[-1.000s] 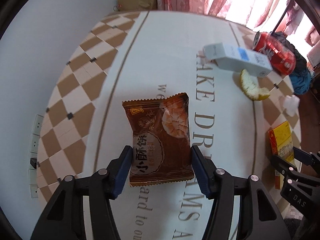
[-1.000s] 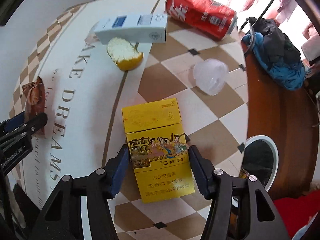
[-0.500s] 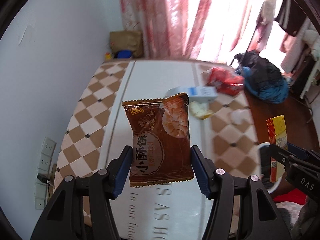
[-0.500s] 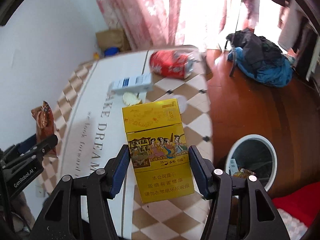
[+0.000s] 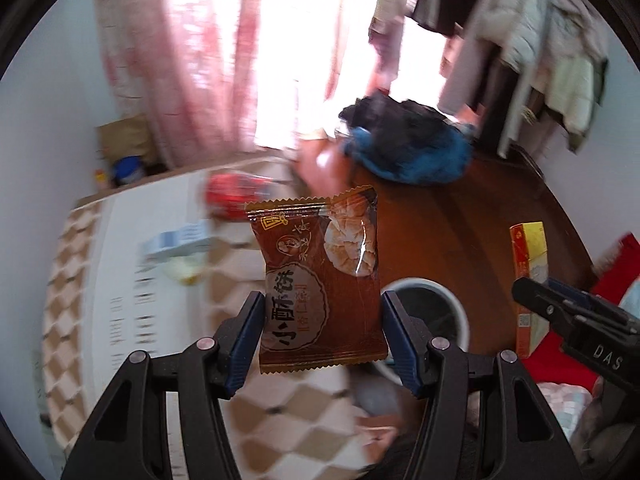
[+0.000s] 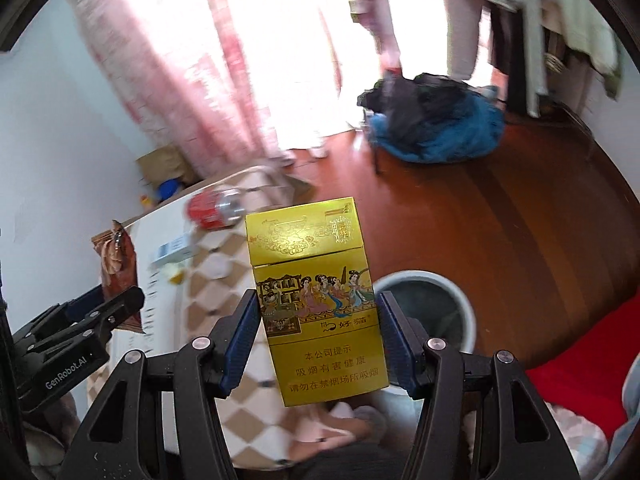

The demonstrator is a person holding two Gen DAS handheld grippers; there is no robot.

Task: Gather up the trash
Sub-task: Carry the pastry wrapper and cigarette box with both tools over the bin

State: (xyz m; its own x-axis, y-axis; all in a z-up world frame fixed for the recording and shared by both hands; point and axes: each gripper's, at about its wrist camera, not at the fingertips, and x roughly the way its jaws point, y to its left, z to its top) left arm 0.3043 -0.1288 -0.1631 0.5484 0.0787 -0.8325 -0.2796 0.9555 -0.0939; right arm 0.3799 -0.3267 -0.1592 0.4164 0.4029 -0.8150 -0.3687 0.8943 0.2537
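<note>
Left wrist view. We note a desk (image 5: 132, 280) under a checked and lettered cloth at left, a dark wooden floor (image 5: 460, 208) at right, pink curtains (image 5: 192, 60) before a bright window at the far side, and a blue and black heap of clothing (image 5: 404, 148) on the floor. A white-rimmed bin (image 5: 460, 312) stands on the floor just right of the desk. The left tool (image 5: 322, 332) is raised off the desk, its blue pads pressed against both edges of a brown snack wrapper (image 5: 320, 284), which stands upright and hides the bin's left part. On the desk a red can (image 5: 232, 196), a white and blue box (image 5: 180, 240) and a pale scrap beside it are motion-blurred; we cannot make out more. At the right edge the right tool (image 5: 560, 312) enters, clamping a yellow cigarette pack (image 5: 528, 280) seen edge-on.

Right wrist view. The same floor, curtains and clothing heap appear; a red fabric (image 6: 580, 360) fills the near right. The right tool is closed on the pack's long sides, the pack upright and level with the bin's rim in the picture, covering its left part. At left the left tool holds the wrapper over the desk's left edge. Hanging garments (image 6: 520, 20) at the far right are cut off by the lens border.
</note>
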